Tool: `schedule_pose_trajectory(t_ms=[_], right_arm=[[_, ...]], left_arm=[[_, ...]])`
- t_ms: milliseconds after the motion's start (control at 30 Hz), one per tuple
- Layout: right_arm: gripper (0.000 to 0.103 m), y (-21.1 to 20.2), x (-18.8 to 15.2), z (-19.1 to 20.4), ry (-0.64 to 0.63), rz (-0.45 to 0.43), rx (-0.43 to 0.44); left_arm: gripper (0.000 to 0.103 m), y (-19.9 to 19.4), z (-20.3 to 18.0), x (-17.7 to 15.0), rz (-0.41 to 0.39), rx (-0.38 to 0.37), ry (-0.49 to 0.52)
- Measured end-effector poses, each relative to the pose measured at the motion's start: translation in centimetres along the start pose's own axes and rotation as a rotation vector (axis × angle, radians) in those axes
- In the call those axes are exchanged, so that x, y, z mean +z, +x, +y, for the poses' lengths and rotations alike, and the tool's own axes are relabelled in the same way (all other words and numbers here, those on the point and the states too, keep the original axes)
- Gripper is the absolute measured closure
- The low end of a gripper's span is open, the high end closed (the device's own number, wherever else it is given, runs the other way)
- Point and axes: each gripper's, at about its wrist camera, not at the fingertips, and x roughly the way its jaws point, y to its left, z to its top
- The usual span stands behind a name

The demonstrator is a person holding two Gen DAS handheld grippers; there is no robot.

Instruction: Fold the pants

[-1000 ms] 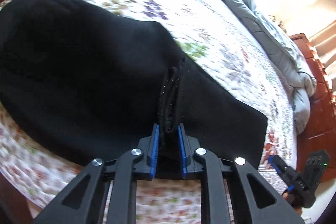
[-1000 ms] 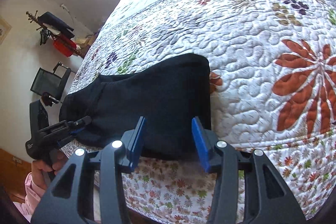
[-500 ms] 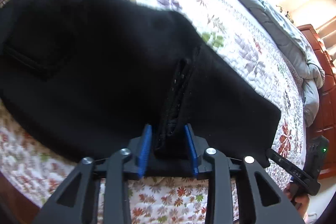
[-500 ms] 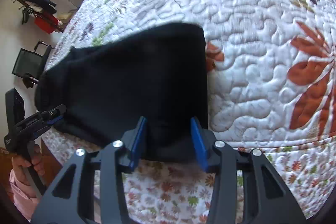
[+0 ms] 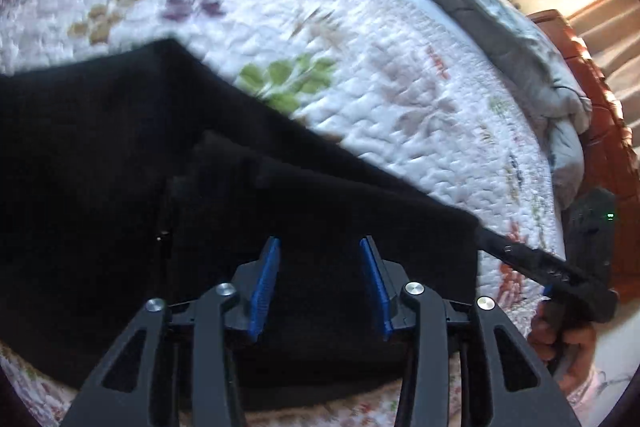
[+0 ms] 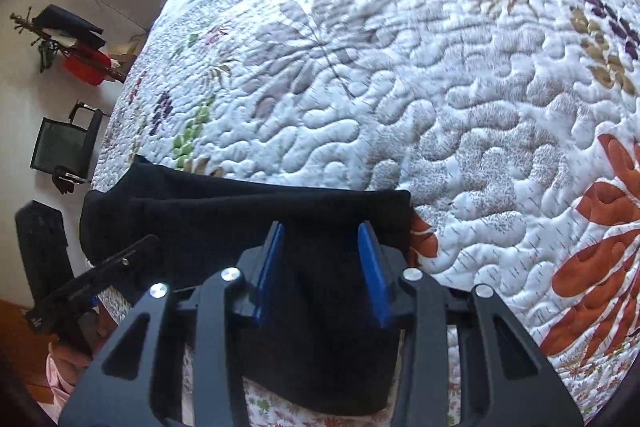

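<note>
Black pants [image 5: 120, 155] lie along the near edge of a flowered quilt [image 5: 360, 47], with one layer folded over another. My left gripper [image 5: 319, 241] hovers over the right-hand part of the cloth. Its jaws are opening, and the pads stand apart without pressing on anything. In the right wrist view the pants [image 6: 224, 211] end just right of my right gripper [image 6: 320, 227]. Its jaws are closing with black cloth between the blue pads, which do not visibly pinch it. Each gripper shows in the other's view: the right gripper [image 5: 532, 261] and the left gripper [image 6: 100, 275].
A grey duvet [image 5: 500, 27] is bunched at the far side of the bed, beside a wooden dresser [image 5: 592, 75]. A black chair [image 6: 64, 147] and a coat rack [image 6: 80, 43] stand by the wall. A hand [image 5: 568, 343] holds the right gripper's handle.
My left gripper has let go of the bunched seam, widened and slid right along the pants. My right gripper has come down lower over the leg end, its jaws narrower.
</note>
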Motion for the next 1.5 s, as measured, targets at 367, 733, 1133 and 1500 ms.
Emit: schedule_pose_trajectory(t_ms=[367, 733, 1133, 1500], right_arm=[[0.055, -2.1, -2.5, 0.7, -0.034, -0.05, 0.015], [0.058, -0.7, -8.4, -1.2, 0.029, -0.02, 0.022], [0.046, -4.5, -10.0, 3.4, -0.085, -0.071, -0.066], [0.034, -1.3, -9.5, 3.8, -0.088, -0.05, -0.093]], left_arm=[[0.046, -2.7, 0.6, -1.3, -0.026, -0.009, -0.027], [0.044, -2.1, 0.7, -5.1, -0.047, 0.047, 0.067], [0.019, -10.8, 8.7, -6.6, -0.183, 0.175, -0.091], [0.016, -17.1, 26.0, -6.0, -0.341, 0.2, -0.589]])
